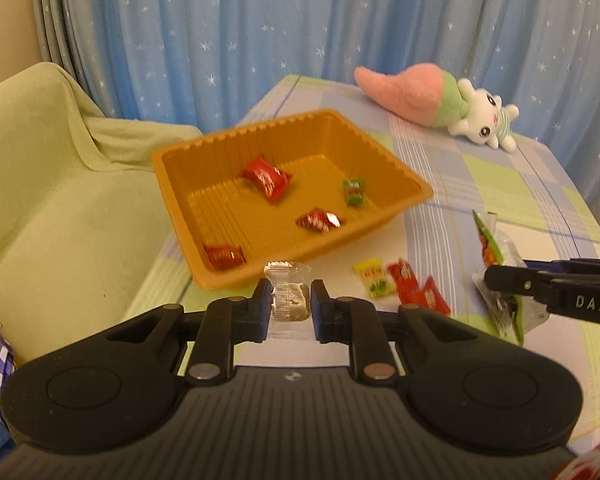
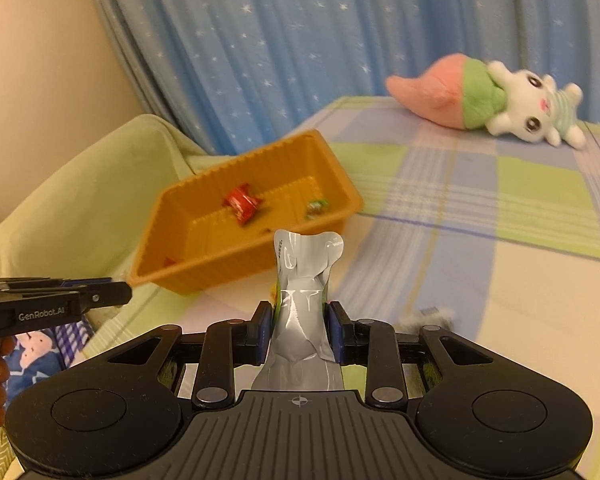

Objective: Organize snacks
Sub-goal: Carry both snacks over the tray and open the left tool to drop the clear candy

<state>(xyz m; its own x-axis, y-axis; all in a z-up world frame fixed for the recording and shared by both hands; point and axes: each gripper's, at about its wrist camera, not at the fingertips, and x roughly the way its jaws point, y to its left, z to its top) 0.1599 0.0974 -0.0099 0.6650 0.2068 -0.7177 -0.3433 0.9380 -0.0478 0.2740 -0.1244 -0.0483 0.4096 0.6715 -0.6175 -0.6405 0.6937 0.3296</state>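
Four wrapped sweets already lay inside the orange tray (image 1: 380, 152): three red ones and a green one (image 1: 353, 191). By my reading the job was roughly half done, since a yellow packet (image 1: 374, 282) and a few red packets (image 1: 416, 290) were still loose on the checked bench (image 1: 500, 184), just in front of the tray, and both claws were carrying a load not yet dropped in.

The left claw (image 1: 291, 304) was clenched on a small clear-wrapped biscuit (image 1: 290, 300), held off the cloth just short of the tray's near wall and angled down toward it. The right claw (image 2: 299, 332) was clamped around a silver-backed pouch with a green face (image 2: 306, 300), which stood up between its pads and also pointed down toward the tray from the right side. A plush toy (image 1: 440, 100) lay at the bench's far end, well apart from the snacks.
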